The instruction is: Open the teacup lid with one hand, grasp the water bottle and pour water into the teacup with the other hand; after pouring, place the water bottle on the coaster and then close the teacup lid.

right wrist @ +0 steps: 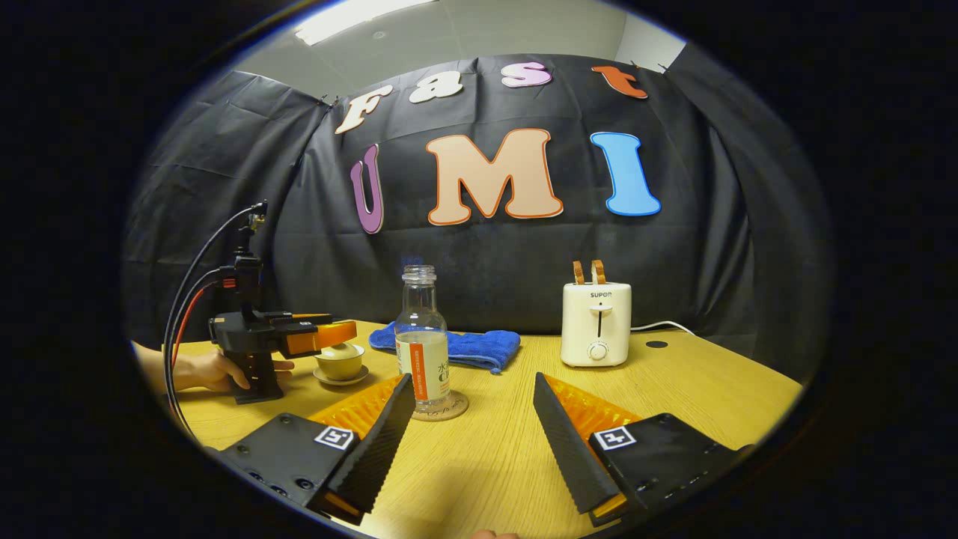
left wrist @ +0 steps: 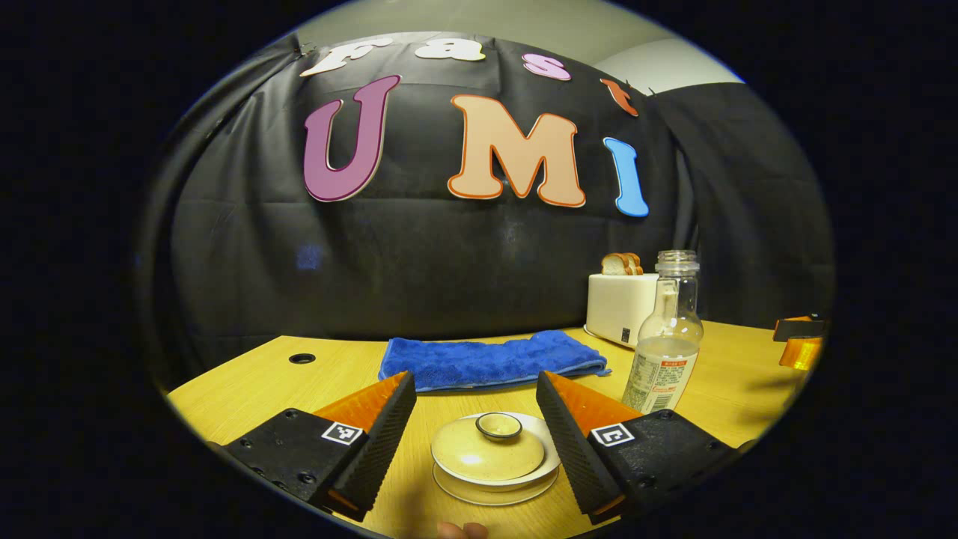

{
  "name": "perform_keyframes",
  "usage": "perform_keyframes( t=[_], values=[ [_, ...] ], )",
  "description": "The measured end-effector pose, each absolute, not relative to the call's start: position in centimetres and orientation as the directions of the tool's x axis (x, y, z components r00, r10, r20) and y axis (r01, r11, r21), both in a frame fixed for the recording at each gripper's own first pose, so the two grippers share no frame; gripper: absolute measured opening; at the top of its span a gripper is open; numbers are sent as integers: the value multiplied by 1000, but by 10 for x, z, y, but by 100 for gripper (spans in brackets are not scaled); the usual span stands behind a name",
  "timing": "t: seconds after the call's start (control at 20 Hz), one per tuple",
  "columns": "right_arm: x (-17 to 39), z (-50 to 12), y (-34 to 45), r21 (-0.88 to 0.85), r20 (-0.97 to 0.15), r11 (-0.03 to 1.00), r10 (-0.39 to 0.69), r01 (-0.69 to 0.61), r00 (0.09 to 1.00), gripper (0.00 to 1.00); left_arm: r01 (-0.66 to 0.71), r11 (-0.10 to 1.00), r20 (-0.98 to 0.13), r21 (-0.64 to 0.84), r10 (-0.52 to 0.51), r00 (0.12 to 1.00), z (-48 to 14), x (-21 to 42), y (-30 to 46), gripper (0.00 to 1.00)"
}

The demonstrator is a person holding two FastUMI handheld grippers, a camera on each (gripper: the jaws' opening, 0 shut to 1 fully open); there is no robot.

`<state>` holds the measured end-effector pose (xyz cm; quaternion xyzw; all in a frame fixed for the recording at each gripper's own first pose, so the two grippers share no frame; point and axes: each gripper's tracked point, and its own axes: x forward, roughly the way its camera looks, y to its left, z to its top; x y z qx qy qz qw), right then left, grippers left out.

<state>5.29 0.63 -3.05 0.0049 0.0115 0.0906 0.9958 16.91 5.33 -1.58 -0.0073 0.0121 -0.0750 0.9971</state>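
Your left gripper [left wrist: 476, 419] hangs with its jaws spread wide, empty, over the teacup at the bottom centre of the left gripper view; your right gripper [right wrist: 473, 419] is likewise parted and empty, low in the right gripper view, aimed at bare table [right wrist: 673, 389].

Going down in size: the water bottle [right wrist: 422, 340] stands upright just left of centre in the right gripper view, uncapped, part full, already resting on the coaster [right wrist: 449, 408]. Likely it is light but top-steady only while vertical; clear plastic is slick and gives under pressure, so take it around the labelled middle, not the narrow neck.

The teacup [left wrist: 494, 464] sits on its saucer between your left fingers [left wrist: 374, 442], lid [left wrist: 488, 453] on. It looks ceramic: hard, smooth, breakable, and the lid is loose. Its small round knob [left wrist: 498, 425] is the only sensible hold, so close gently on that and lift straight up
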Motion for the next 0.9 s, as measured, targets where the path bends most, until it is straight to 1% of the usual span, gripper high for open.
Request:
perform_keyframes(
  t=[0.05,0.1,0.15,0.2,0.25,0.3,0.4,0.45,0.5,0.55,0.6,0.65,0.7,0.75,0.8,0.85,0.9],
  values=[
    [54,-31,5,12,-22,984,176,-176,984,99,133,991,-21,-19,-134,991,-15,168,56,94],
    [53,-30,4,11,-22,986,169,-169,985,99,110,994,-23,-19,-110,994,-16,166,59,95],
    [53,-30,2,11,-21,987,158,-158,987,95,92,996,-31,-17,-92,995,-17,162,60,94],
    [53,-30,-1,10,-20,989,146,-145,989,99,84,996,-26,-19,-84,996,-16,156,59,95],
    [54,-30,-3,9,-20,991,135,-135,991,99,94,995,-21,-18,-94,995,-14,148,53,95],
    [54,-30,-3,9,-20,992,123,-123,992,95,100,995,-19,-18,-101,995,-14,139,47,95],
    [53,-30,-5,7,-19,995,101,-101,995,95,112,994,-10,-15,-112,994,-11,116,36,95],
    [53,-30,-6,6,-18,996,86,-86,996,99,115,993,-13,-15,-115,993,-10,105,30,95],
    [52,-30,-6,6,-18,997,76,-76,997,96,110,994,-11,-14,-110,994,-10,94,26,94],
    [51,-30,-5,6,-17,998,70,-70,997,99,102,995,-11,-13,-102,995,-9,83,22,95],
    [49,-30,-4,6,-17,998,63,-63,998,95,91,996,-12,-13,-91,996,-10,72,19,95],
    [48,-29,-3,5,-16,998,58,-58,998,95,83,997,-6,-10,-83,997,-7,63,16,95],
    [47,-30,-2,5,-17,999,51,-51,999,99,88,996,-9,-11,-88,996,-8,55,9,95],
    [45,-30,-3,5,-17,999,38,-38,999,100,80,997,-10,-12,-80,997,-8,47,6,94],
    [43,-30,-3,4,-16,1000,27,-26,1000,96,62,998,-12,-10,-62,998,-8,40,7,94],
    [40,-29,-3,4,-16,1000,16,-16,1000,99,39,999,-12,-10,-40,999,-7,34,8,94],
    [36,-29,-1,3,-14,1000,10,-10,1000,99,23,1000,-12,-8,-24,1000,-7,29,7,94]
  ],
)
